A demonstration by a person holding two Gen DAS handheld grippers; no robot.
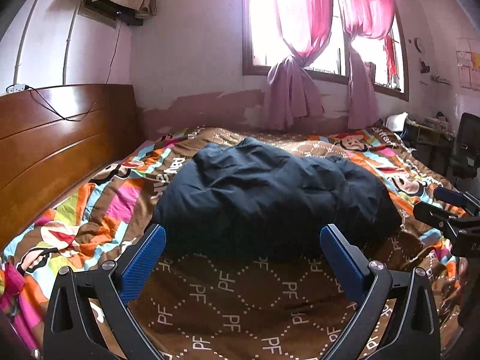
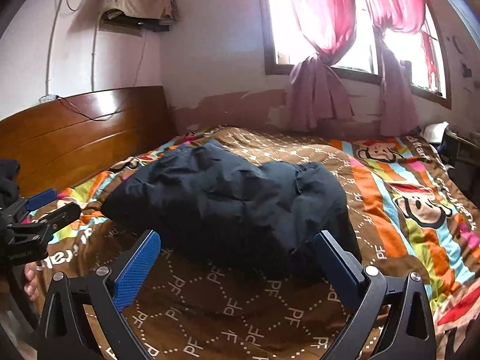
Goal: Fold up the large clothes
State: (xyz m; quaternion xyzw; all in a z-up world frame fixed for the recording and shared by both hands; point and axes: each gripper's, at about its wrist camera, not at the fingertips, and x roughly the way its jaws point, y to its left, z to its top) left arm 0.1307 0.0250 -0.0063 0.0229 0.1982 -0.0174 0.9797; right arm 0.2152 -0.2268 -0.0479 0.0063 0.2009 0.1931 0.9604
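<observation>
Hovering low over the quilt (image 1: 228, 306), left gripper (image 1: 243, 237) spread wide, gripping nothing; right gripper (image 2: 237, 241) likewise gaping and empty. Lying bunched mid-bed just beyond both sets of pads, dark jacket (image 1: 270, 192), touching neither. Standing along the left side, wooden headboard (image 1: 60, 138) with a cable trailing over it. Hanging knotted at the window behind, pink curtains (image 1: 297, 60). Blocking nothing between tongs and jacket.

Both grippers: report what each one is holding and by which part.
Nothing is held. The left gripper and the right gripper are both open, their fingers clear of the dark padded jacket lying on the bedspread.
</observation>
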